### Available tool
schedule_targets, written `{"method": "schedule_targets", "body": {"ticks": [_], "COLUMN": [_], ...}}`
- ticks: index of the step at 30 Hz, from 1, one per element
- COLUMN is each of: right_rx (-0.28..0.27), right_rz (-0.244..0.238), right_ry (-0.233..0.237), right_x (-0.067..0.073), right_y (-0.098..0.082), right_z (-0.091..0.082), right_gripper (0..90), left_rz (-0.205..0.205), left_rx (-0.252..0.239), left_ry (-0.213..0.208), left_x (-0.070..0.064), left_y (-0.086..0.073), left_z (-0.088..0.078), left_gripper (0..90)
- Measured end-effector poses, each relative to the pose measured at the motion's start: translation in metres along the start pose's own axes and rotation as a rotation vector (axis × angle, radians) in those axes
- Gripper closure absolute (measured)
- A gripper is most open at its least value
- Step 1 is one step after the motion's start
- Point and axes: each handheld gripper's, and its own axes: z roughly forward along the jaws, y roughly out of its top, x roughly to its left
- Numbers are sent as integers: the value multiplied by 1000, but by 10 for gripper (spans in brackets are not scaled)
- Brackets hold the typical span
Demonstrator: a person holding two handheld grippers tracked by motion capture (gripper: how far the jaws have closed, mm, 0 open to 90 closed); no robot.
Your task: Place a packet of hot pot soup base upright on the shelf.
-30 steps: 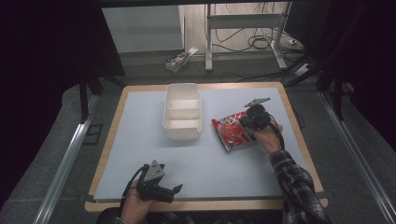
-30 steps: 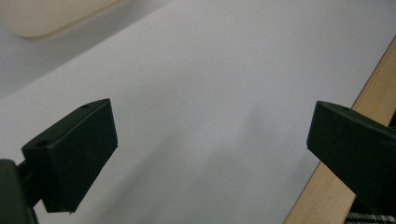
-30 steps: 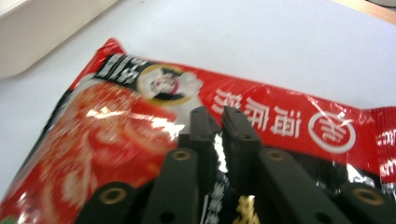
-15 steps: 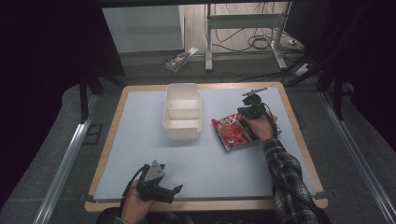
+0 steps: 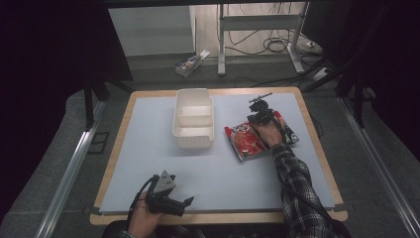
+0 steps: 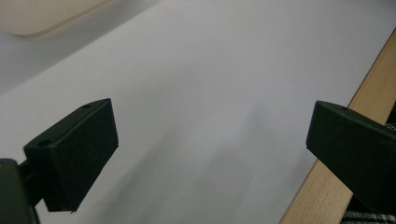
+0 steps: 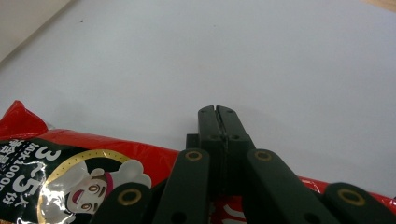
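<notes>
One white tray (image 5: 193,119) and one red packet (image 5: 247,141) on a pale bench (image 5: 148,148); dark room. Left tongs (image 5: 185,204) gape empty; right tongs (image 7: 218,122) closed, empty.

wooden table (image 5: 317,144), grey mat (image 5: 148,148), white tray (image 5: 193,119), red packet (image 5: 247,144)

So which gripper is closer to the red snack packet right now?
Right. The right gripper sits over the red snack packet, jaws pressed together at its far edge. The left gripper hangs open near the table's front edge, well away from it.
</notes>
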Motion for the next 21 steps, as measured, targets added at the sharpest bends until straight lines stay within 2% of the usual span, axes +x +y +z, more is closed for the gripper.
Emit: {"method": "schedule_targets", "body": {"ticks": [5, 11, 15, 21], "right_rx": [30, 25, 20, 27], "right_rz": [-24, -19, -24, -51], "right_ry": [-15, 3, 32, 26], "right_x": [2, 2, 4, 11], "right_y": [-1, -12, -20, -30], "right_z": [-4, -12, -18, -27], "right_gripper": [894, 895, 895, 895], "left_rz": [5, 7, 10, 10], "left_rx": [5, 10, 16, 18], "left_ry": [0, 1, 1, 3], "left_x": [-1, -1, -1, -1], "left_y": [0, 0, 0, 0], "left_z": [0, 1, 2, 2], "left_gripper": [21, 22, 22, 23]}}
